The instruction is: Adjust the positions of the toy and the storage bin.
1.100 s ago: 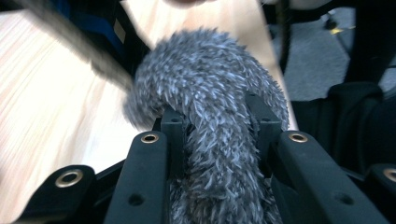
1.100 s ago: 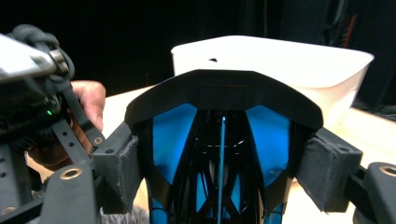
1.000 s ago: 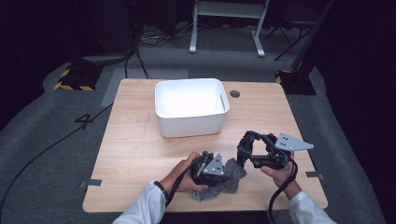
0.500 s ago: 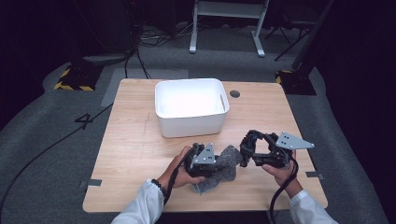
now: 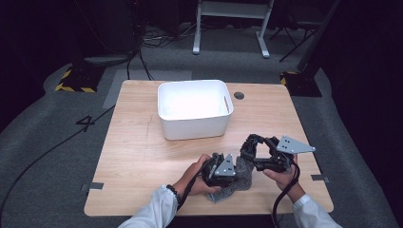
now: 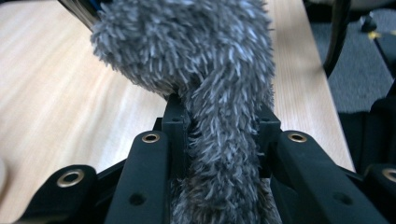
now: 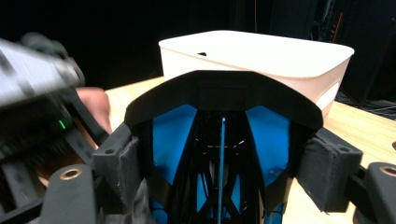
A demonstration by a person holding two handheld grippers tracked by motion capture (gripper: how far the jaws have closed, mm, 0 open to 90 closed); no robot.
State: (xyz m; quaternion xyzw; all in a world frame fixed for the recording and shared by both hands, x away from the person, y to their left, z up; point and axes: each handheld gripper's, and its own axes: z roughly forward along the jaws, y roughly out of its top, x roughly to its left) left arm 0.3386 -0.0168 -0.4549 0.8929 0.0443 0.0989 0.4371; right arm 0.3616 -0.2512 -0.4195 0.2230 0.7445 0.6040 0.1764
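A grey fuzzy cloth (image 5: 243, 172) (image 6: 201, 60) hangs bunched between the jaws of my left gripper (image 5: 230, 172) (image 6: 222, 116), which is shut on it near the table's front edge. My right gripper (image 5: 252, 153) (image 7: 224, 163) is just to its right, shut on a black frame with blue panels (image 5: 251, 142) (image 7: 224, 102) that looks like eyewear. Its pads press on both sides of that frame. The cloth lies against the frame's lower side. In the right gripper view the left gripper (image 7: 32, 70) is a blur at the left.
A white plastic tub (image 5: 194, 108) (image 7: 261, 56) stands behind the grippers at the table's middle. A small dark hole (image 5: 239, 95) sits right of it. The wooden table (image 5: 133, 156) has bare room at the left. Cables and a metal stand lie on the floor beyond.
My left gripper with the cloth went up and left, then came back right against the black frame. The right gripper has kept still.
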